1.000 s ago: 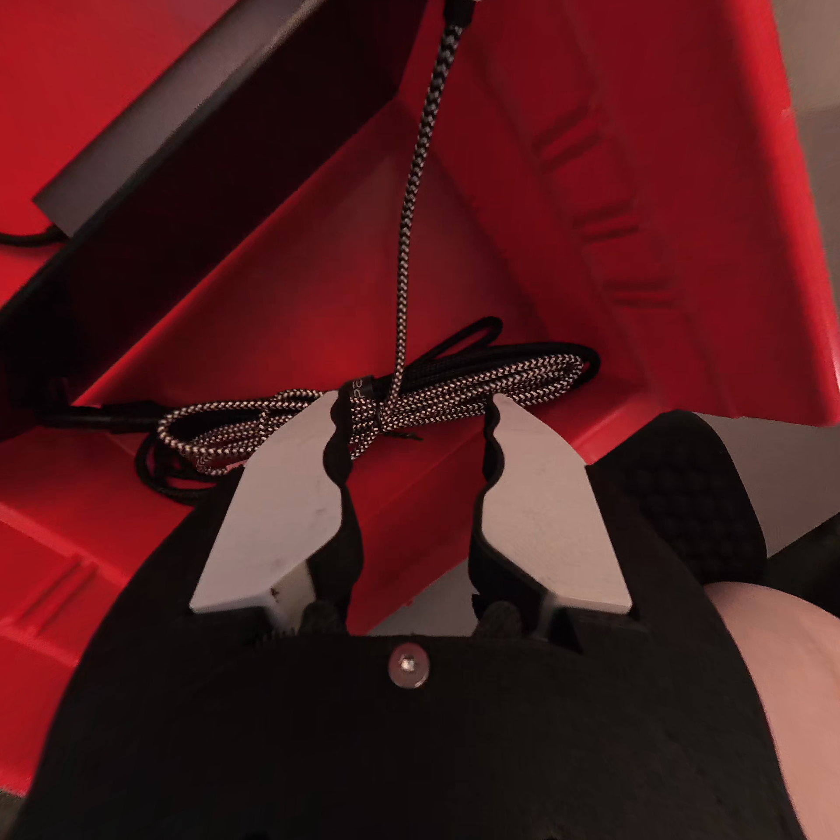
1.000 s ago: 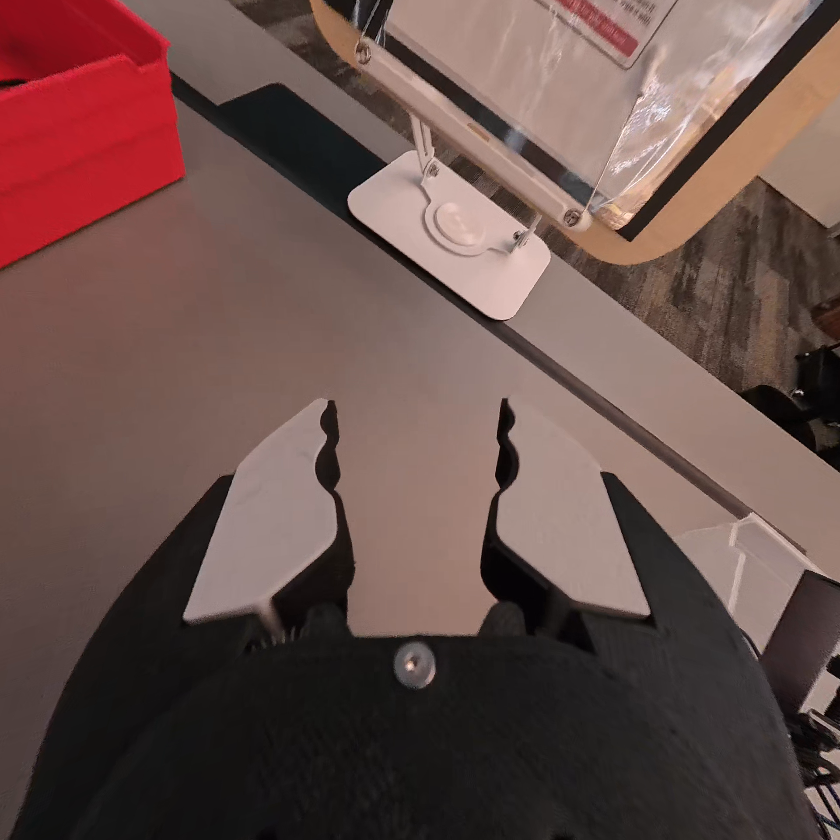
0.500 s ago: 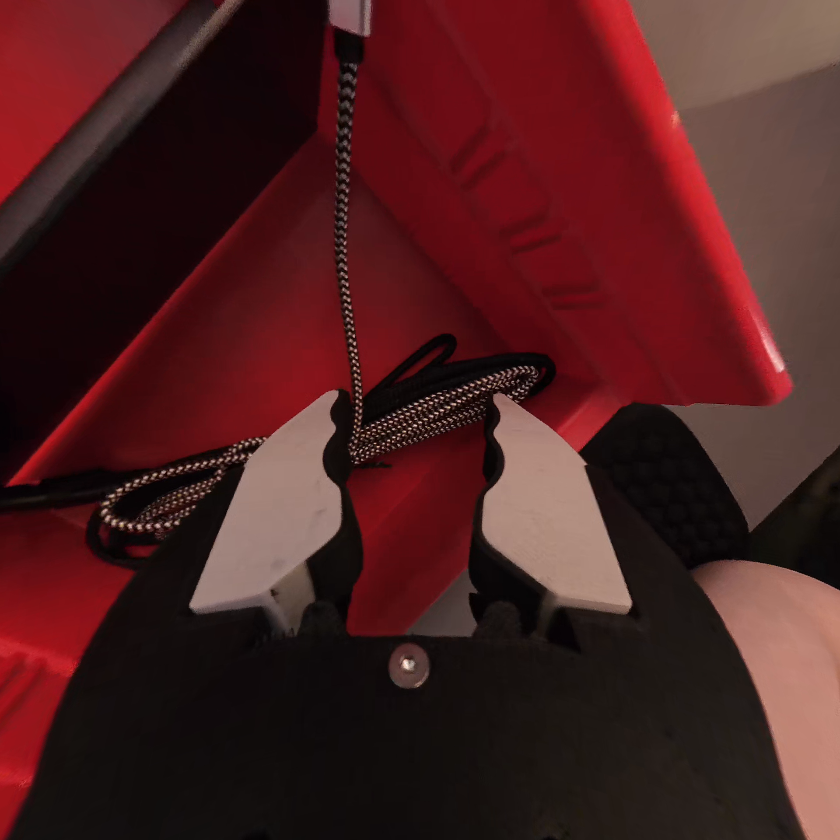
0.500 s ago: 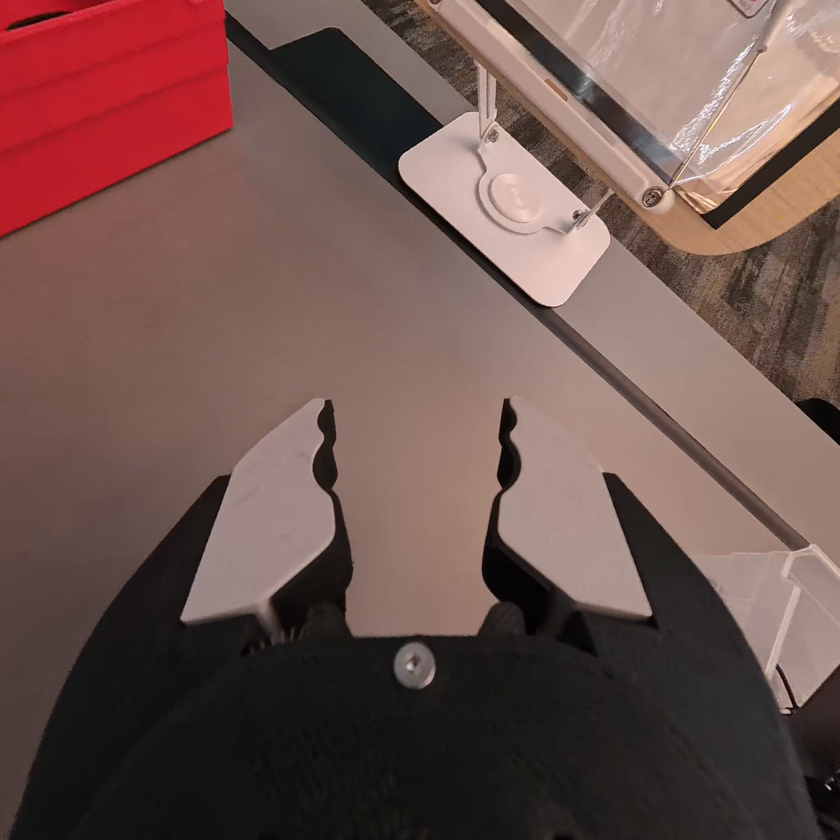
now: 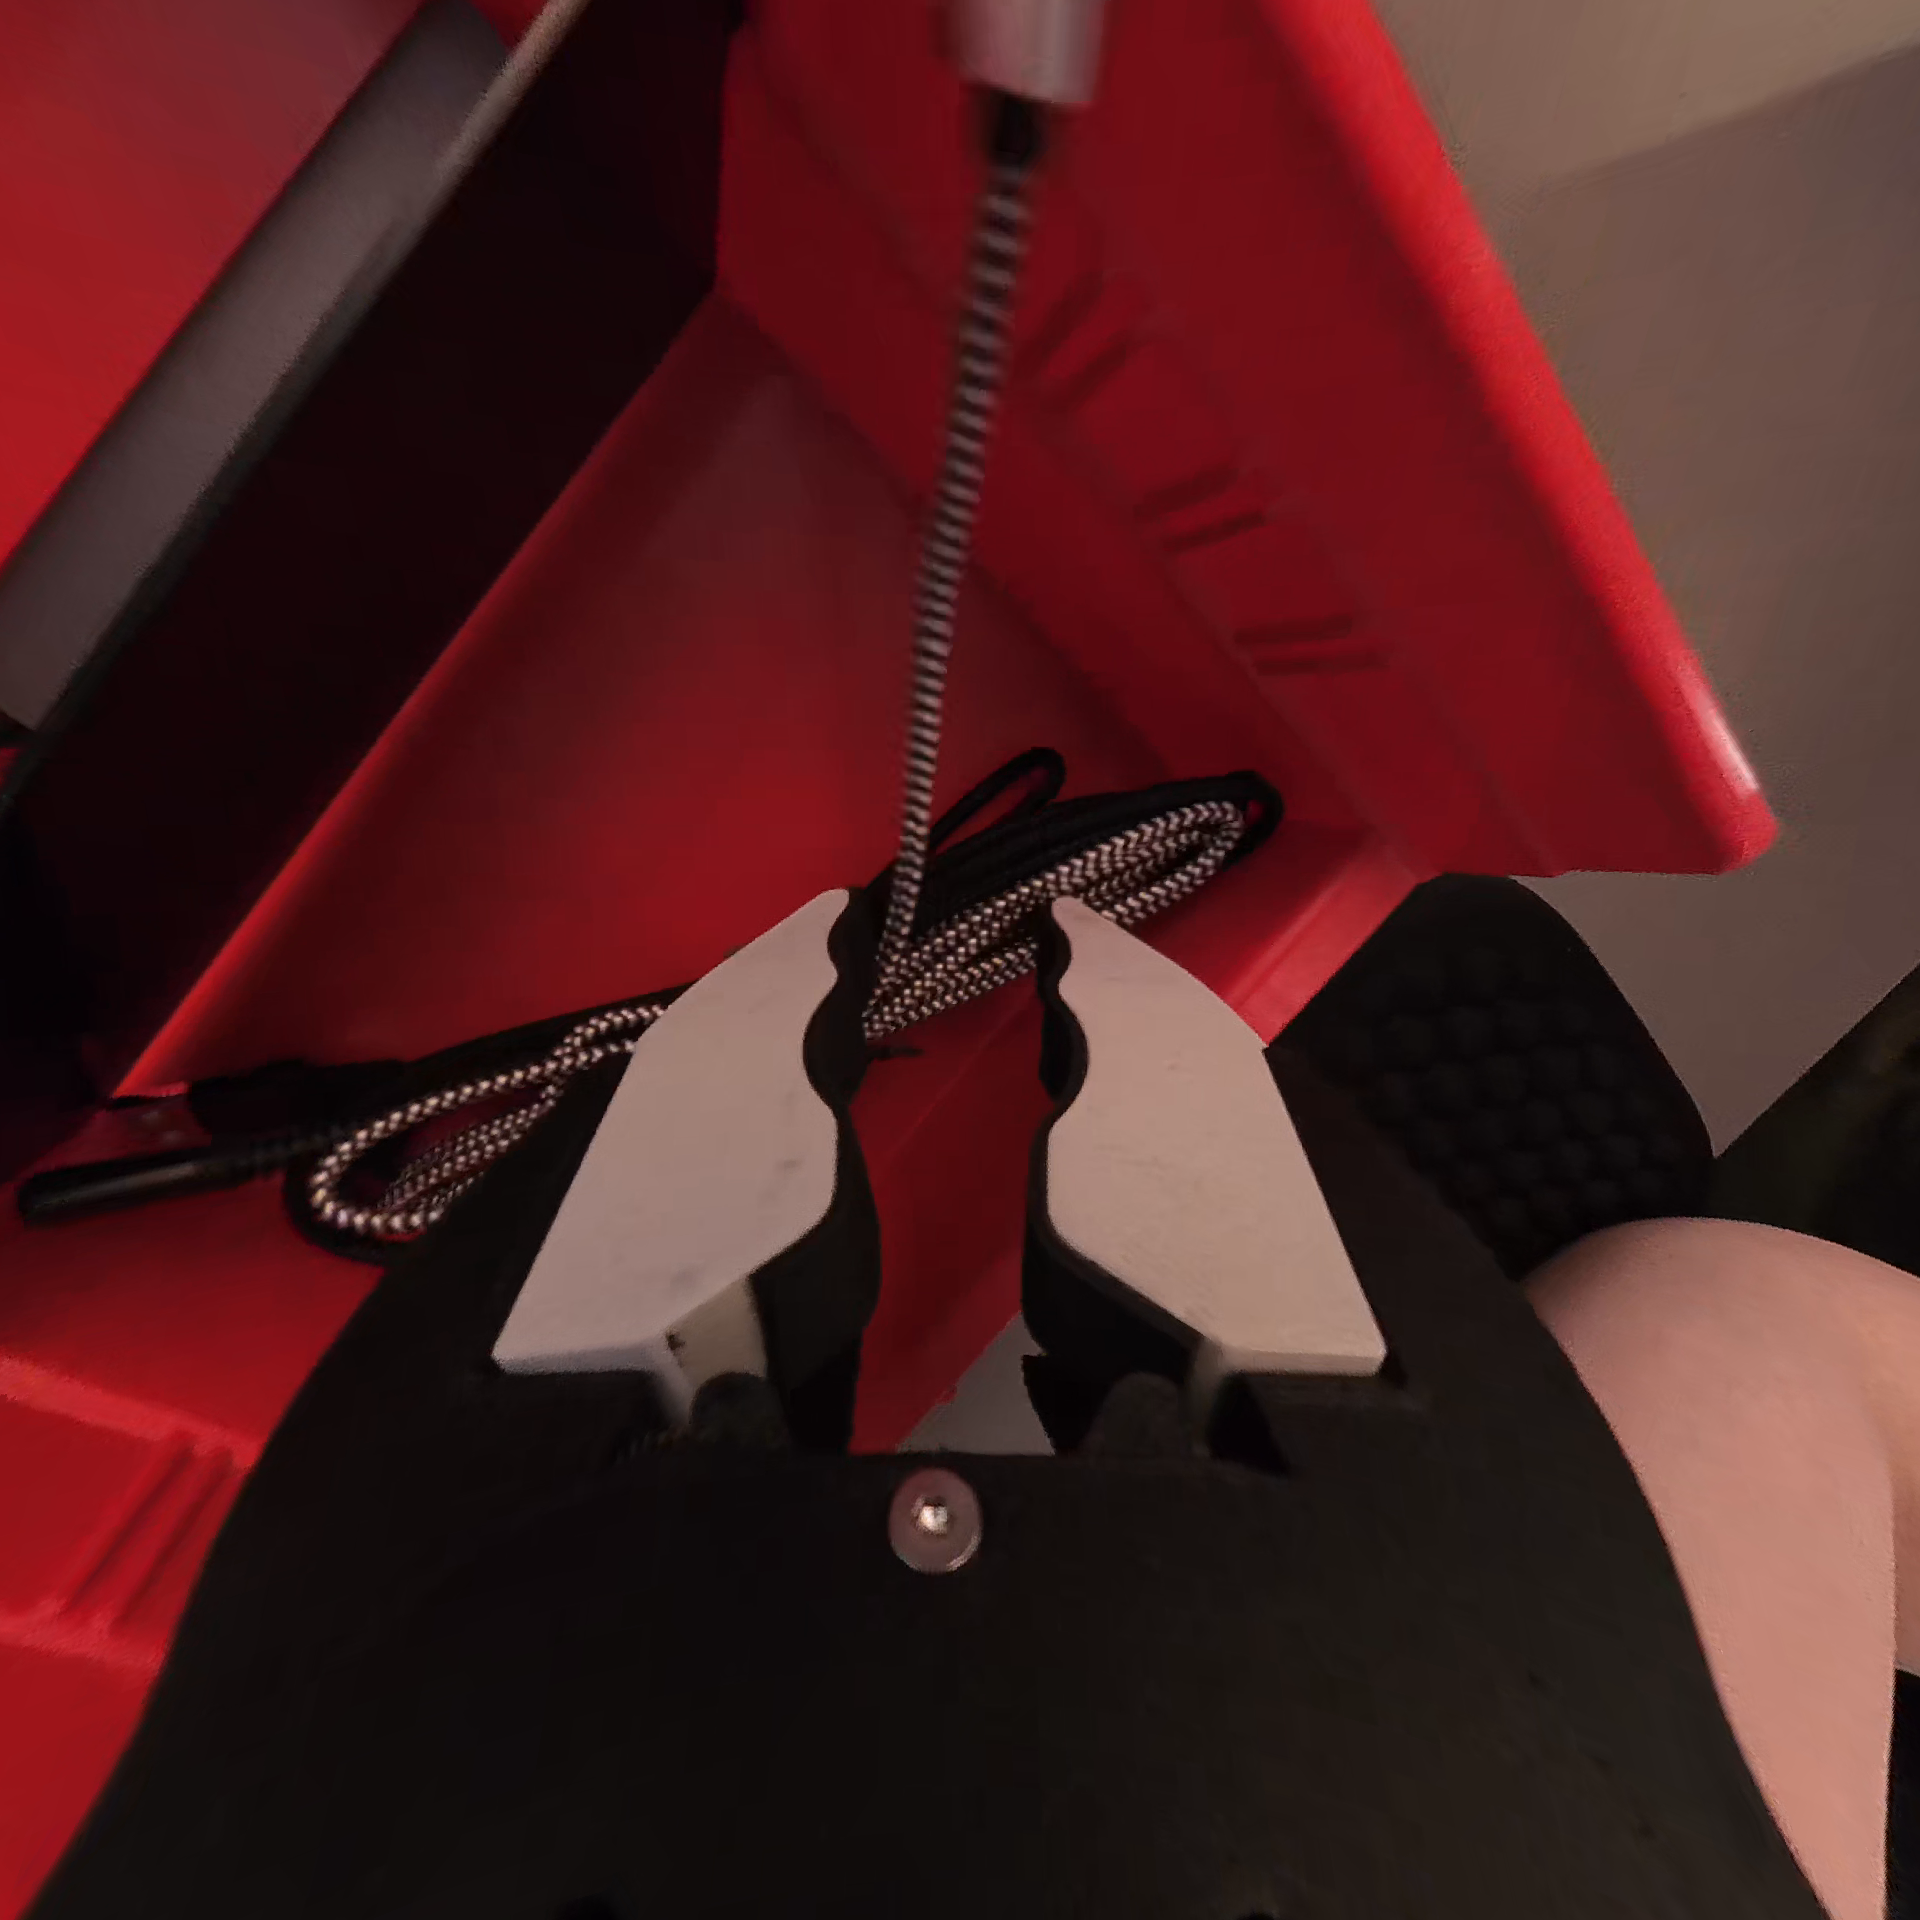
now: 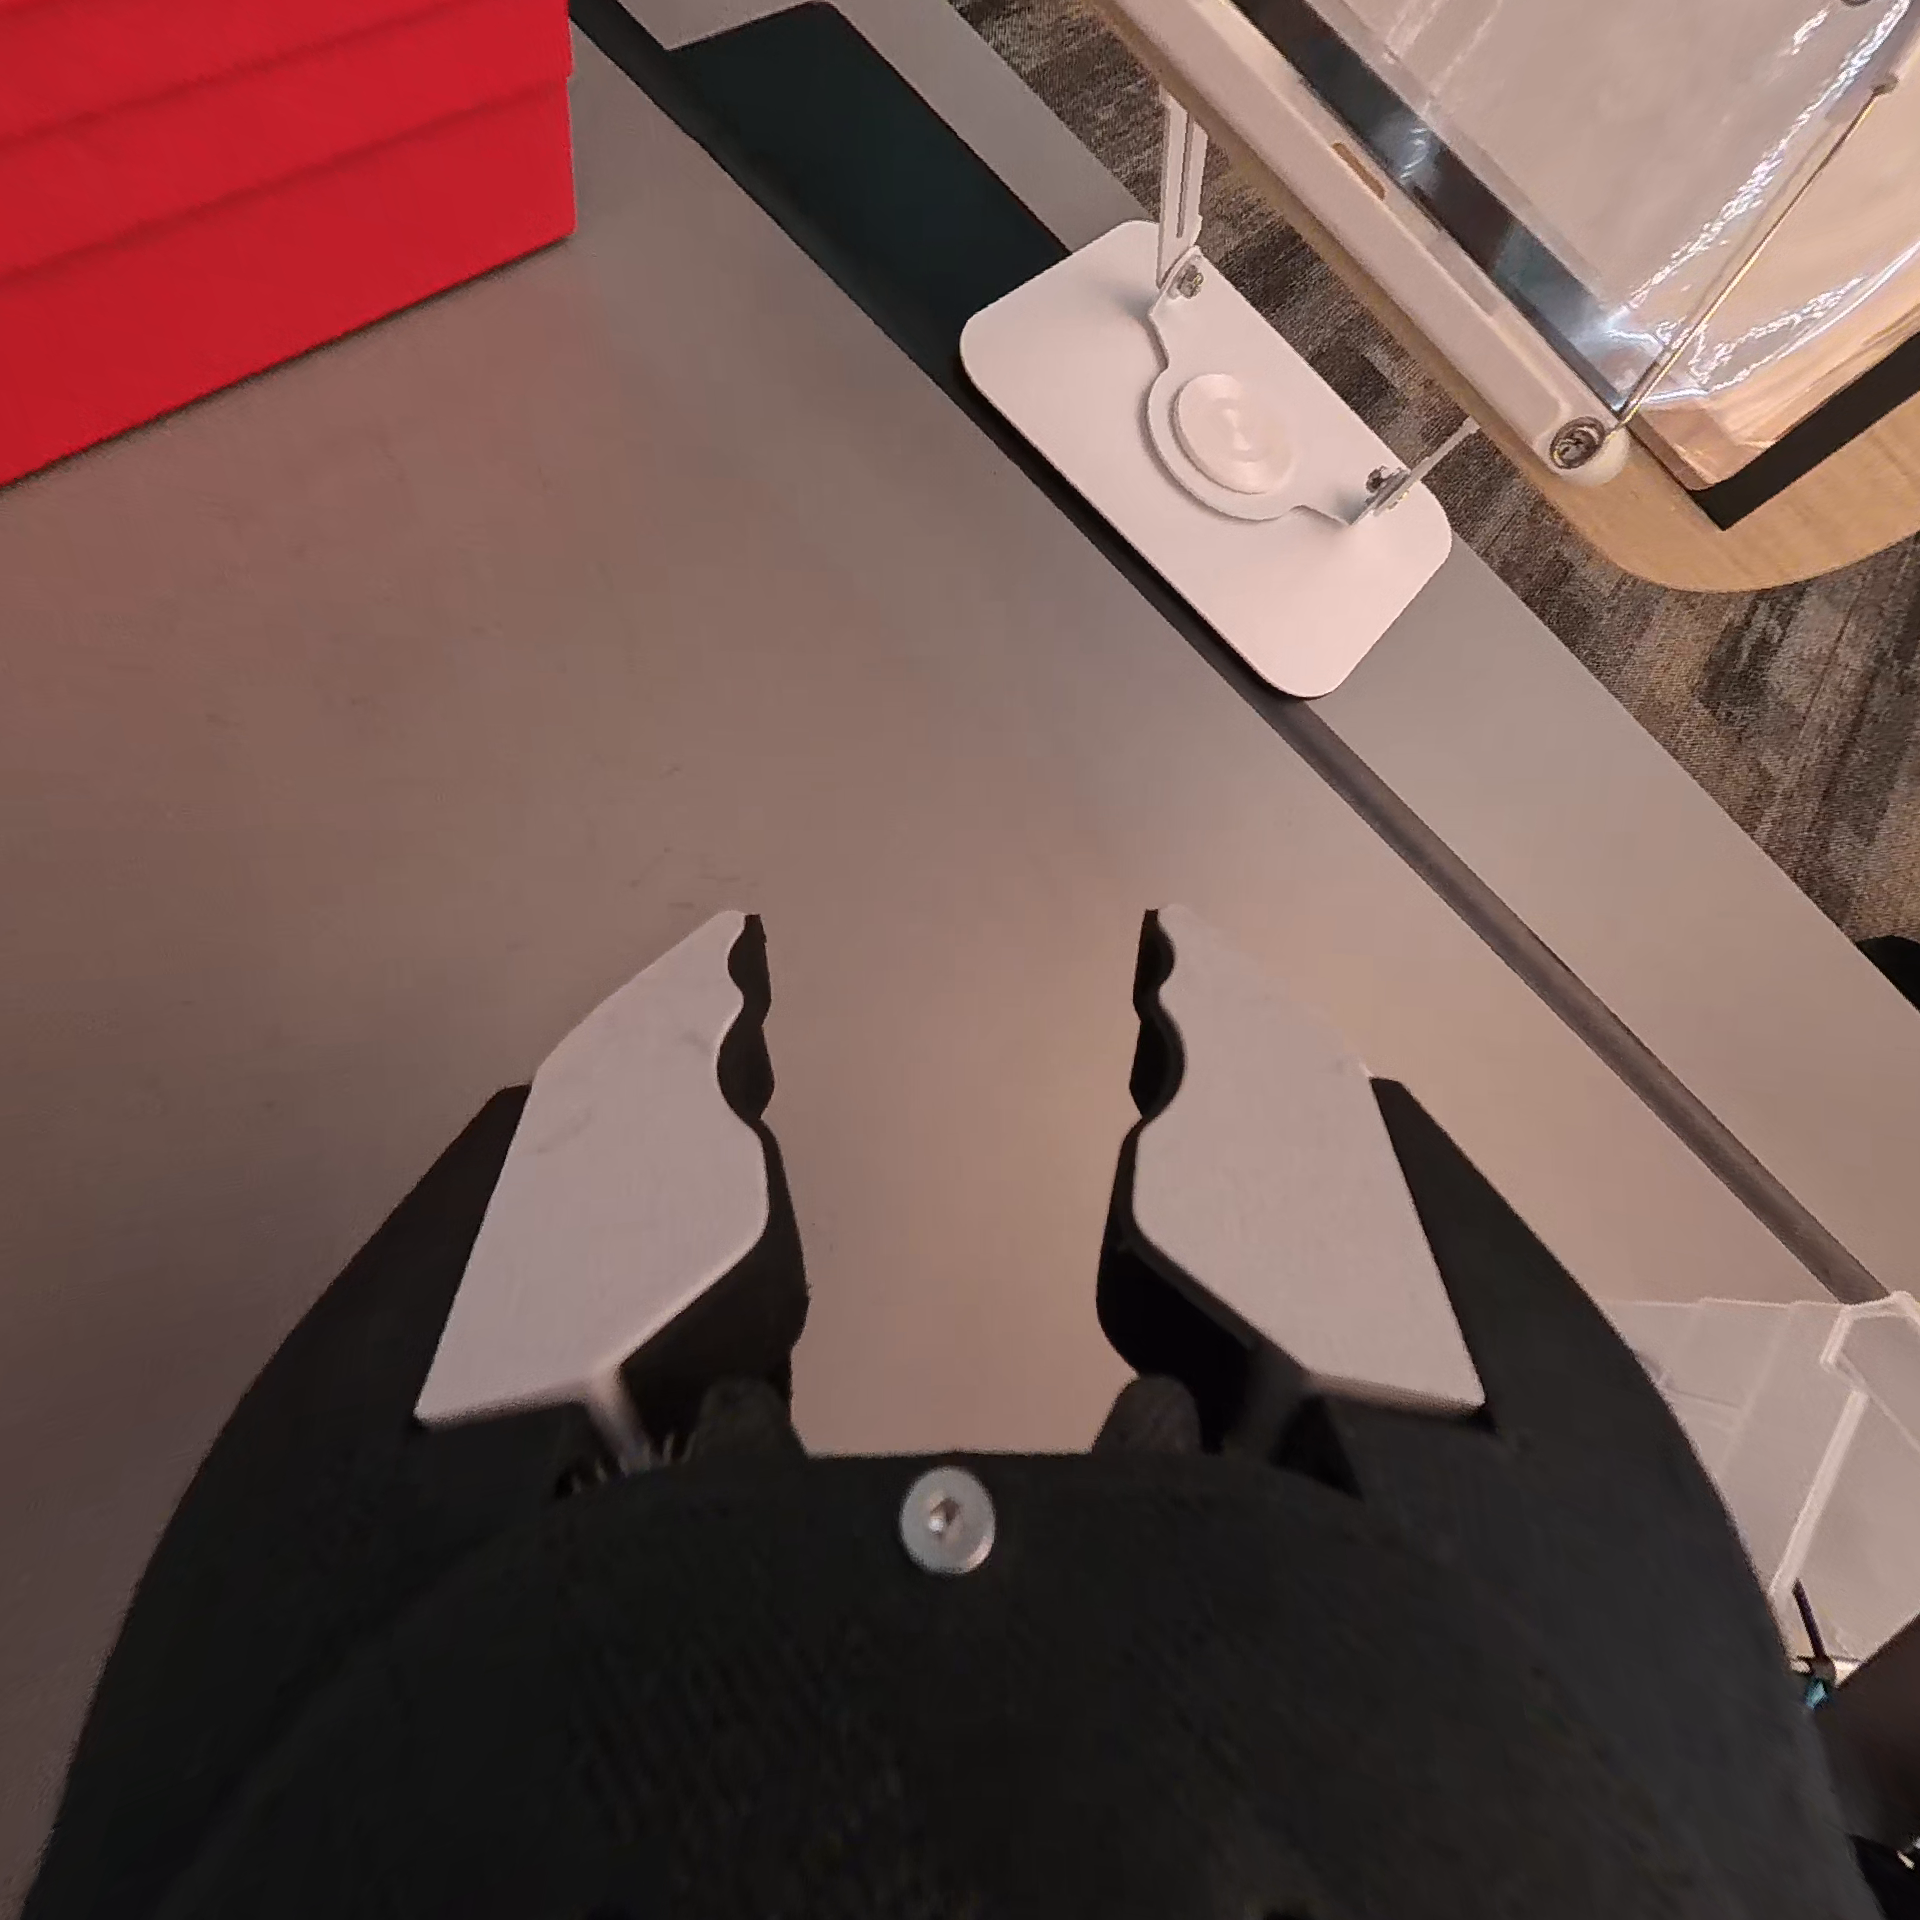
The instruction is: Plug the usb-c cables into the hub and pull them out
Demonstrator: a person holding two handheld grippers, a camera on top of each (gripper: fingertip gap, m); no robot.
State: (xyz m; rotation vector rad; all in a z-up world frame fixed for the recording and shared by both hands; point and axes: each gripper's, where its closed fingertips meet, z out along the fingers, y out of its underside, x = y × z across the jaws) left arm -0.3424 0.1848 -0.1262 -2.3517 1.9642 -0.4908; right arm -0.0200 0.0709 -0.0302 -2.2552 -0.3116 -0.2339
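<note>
In the left wrist view a coiled black-and-white braided cable (image 5: pixel 1049 883) lies in a red bin (image 5: pixel 1299 416). One strand rises taut to a silver connector (image 5: pixel 1023 52) at the top edge. The grey hub (image 5: pixel 208 416) leans at the upper left, with a dark plug (image 5: pixel 156 1132) below it. My left gripper (image 5: pixel 940 914) is over the coil, jaws part-way closed with a gap, and the rising strand passes between the fingertips, close to the left one. My right gripper (image 6: pixel 951 925) is open and empty above the grey table (image 6: pixel 520 727).
The red bin's corner (image 6: pixel 260 187) shows at the upper left of the right wrist view. A white stand base (image 6: pixel 1205 499) sits at the table's far edge, and a clear acrylic holder (image 6: pixel 1766 1403) at the right. A person's hand (image 5: pixel 1714 1507) is beside the left gripper.
The left jaws have narrowed around the rising strand, and the silver connector has come into view at the top. The right gripper has shifted over the table, still open.
</note>
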